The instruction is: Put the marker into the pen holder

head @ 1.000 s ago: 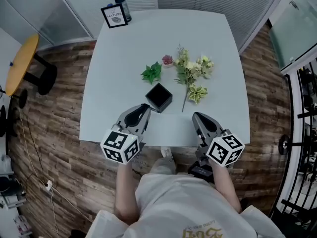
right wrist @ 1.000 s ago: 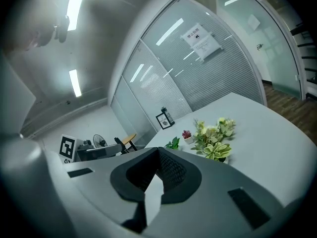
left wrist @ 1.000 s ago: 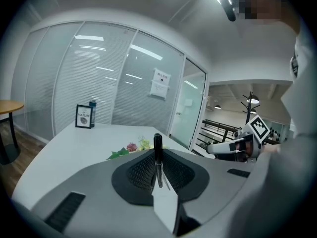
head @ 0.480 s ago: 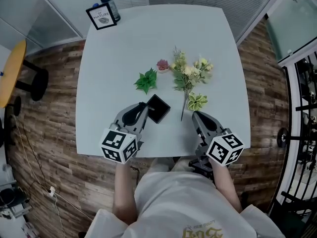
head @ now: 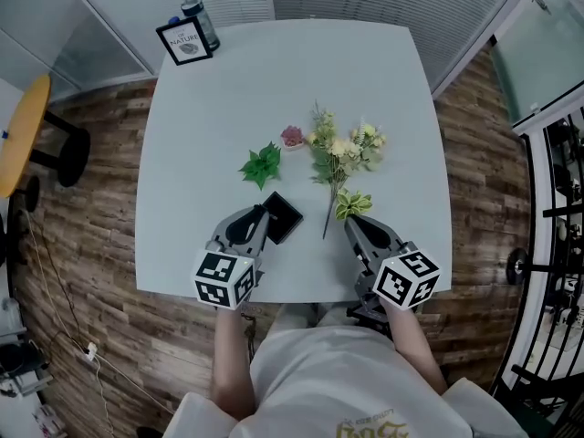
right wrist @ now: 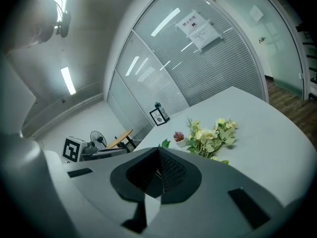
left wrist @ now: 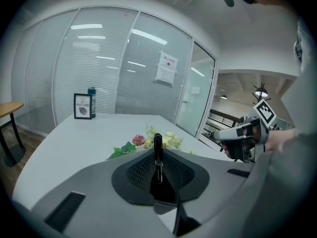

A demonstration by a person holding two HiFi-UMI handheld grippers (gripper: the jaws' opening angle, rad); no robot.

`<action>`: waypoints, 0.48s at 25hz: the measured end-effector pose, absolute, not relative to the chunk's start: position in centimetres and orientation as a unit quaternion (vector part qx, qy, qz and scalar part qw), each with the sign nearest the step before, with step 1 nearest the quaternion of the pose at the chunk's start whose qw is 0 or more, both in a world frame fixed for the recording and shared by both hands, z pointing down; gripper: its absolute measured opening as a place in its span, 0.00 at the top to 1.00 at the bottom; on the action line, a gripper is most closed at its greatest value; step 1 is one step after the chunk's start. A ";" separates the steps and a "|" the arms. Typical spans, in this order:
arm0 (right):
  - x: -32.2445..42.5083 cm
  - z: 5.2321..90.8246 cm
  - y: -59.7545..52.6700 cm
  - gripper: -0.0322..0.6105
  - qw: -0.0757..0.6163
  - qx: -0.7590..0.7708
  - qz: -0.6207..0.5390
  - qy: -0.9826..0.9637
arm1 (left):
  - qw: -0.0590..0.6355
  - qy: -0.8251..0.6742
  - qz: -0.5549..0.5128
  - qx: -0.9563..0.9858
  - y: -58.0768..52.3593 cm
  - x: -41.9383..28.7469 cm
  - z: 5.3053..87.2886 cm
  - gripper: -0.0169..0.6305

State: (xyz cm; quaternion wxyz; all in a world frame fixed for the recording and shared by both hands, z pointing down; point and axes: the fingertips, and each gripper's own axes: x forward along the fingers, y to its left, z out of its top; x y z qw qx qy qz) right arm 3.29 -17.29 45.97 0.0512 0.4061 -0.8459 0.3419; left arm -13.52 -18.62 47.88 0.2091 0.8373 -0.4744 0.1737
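1. The left tongs (head: 262, 221) are clenched on the black marker (left wrist: 158, 150), which stands upright between the pads with its cap above them.
2. A second ago these tongs were clear of the black pen holder (head: 283, 217). Now their tips reach its near left edge in the head view, though I cannot tell whether they touch it.
3. The marker is not in the holder; it is in the tongs, just on the near left of it.
4. The pen holder keeps its place on the counter (head: 274, 80), just on the near side of the green leaf sprig (head: 262, 164).
5. The right tongs (head: 354, 228) are clenched on nothing, pads together.
6. They have moved farther in over the counter. A gap lay between their tips and the near end of the flower bunch (head: 342, 153) a second ago, and now they sit right by its lowest leaves.
7. The framed sign (head: 185, 42) and bottle (head: 198, 21) are unchanged at the far left corner.
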 end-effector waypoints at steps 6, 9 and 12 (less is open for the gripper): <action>4.3 46.7 -17.7 0.92 0.062 0.400 0.350 -0.845 | 0.223 -0.491 0.197 0.819 -19.2 -13.2 49.6 0.90; 4.7 47.3 -18.0 0.92 0.066 0.398 0.354 -0.844 | 0.223 -0.495 0.217 0.811 -19.6 -12.9 50.7 0.90; 5.0 47.7 -18.3 0.92 0.067 0.395 0.357 -0.844 | 0.212 -0.496 0.248 0.805 -19.8 -12.6 52.0 0.90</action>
